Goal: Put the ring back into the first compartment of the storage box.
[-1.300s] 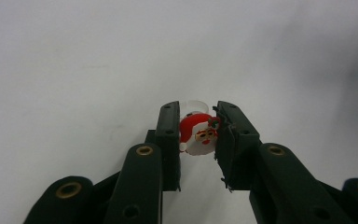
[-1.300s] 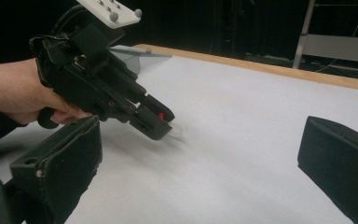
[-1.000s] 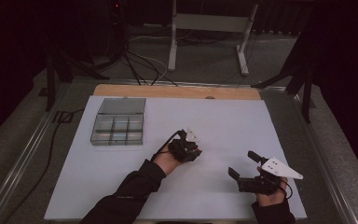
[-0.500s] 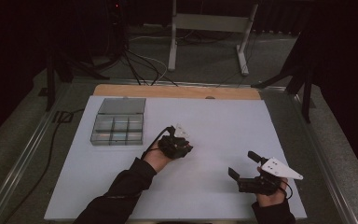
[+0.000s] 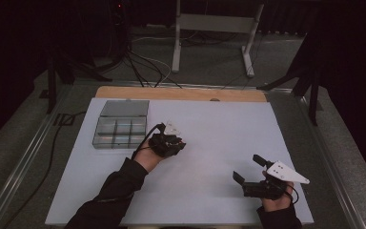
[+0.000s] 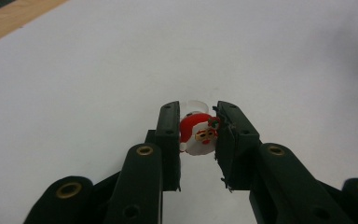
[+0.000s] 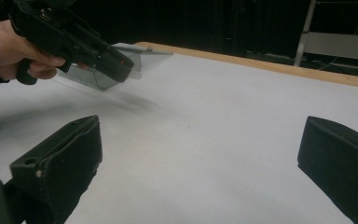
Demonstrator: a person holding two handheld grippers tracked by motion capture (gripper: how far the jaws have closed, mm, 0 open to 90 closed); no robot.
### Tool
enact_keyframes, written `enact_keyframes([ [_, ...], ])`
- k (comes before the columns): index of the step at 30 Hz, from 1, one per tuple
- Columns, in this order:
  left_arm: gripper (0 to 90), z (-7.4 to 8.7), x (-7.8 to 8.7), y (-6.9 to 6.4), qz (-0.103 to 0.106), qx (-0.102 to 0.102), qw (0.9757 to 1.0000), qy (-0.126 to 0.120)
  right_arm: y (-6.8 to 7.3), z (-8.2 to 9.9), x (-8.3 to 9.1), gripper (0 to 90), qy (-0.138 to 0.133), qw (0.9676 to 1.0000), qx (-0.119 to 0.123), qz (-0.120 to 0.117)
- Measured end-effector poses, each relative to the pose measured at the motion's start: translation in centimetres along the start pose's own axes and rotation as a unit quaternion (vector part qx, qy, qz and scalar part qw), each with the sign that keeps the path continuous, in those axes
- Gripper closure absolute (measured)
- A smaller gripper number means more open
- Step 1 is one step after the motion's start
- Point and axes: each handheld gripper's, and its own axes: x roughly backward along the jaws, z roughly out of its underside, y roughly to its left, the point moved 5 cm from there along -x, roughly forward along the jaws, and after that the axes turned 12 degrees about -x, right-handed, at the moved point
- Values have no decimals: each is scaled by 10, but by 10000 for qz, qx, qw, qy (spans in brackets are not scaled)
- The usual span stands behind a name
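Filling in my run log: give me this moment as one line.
left hand-held gripper: shut on Santa ring, above white mat | right hand-held gripper: open, nothing held | compartment box: lid open

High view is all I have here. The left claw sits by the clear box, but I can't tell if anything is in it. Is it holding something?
Observer: Yes. In the left gripper view the left claw is shut on a small Santa-face charm, red and white.
Operator: Is it gripped squarely?
Observer: The black jaws press on its two sides, and the face is turned toward the camera. A clear loop sticks out behind it.
Operator: And the right claw?
Observer: In the right gripper view its jaws stand wide apart with bare white table between them.
Operator: Does the box have its lid on?
Observer: From that view the compartment box has its lid raised, behind the left hand.
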Motion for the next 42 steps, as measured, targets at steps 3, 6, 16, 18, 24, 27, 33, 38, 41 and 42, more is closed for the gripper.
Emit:
enact_keyframes([
  [3,730,2,5,4,-31,45,10000,-21,0,0,0,0,0,10000,-13,-7],
  [6,730,3,7,7,-70,48,10000,-12,0,0,0,0,3,10000,1,-3],
  [16,730,14,21,26,-205,310,9993,-57,0,0,0,0,10,10000,-19,-14],
  [18,730,16,24,30,-264,334,9991,-44,0,0,0,0,6,10000,-36,-9],
  [24,730,25,31,40,-376,451,9983,-35,1,1,-1,0,21,10000,-44,-19],
  [27,730,28,35,46,-425,516,9978,-46,1,1,-1,0,15,10000,-27,-18],
  [33,730,34,46,58,-578,599,9965,-73,0,1,-1,0,27,10000,-34,-9],
  [38,730,40,56,68,-659,704,9953,-90,0,1,-1,0,25,10000,-34,-11],
  [41,730,44,61,73,-725,738,9946,-76,1,1,-1,0,22,10000,-34,-11],
  [42,730,44,61,73,-725,738,9946,-76,1,1,-1,0,22,10000,-34,-11],
])
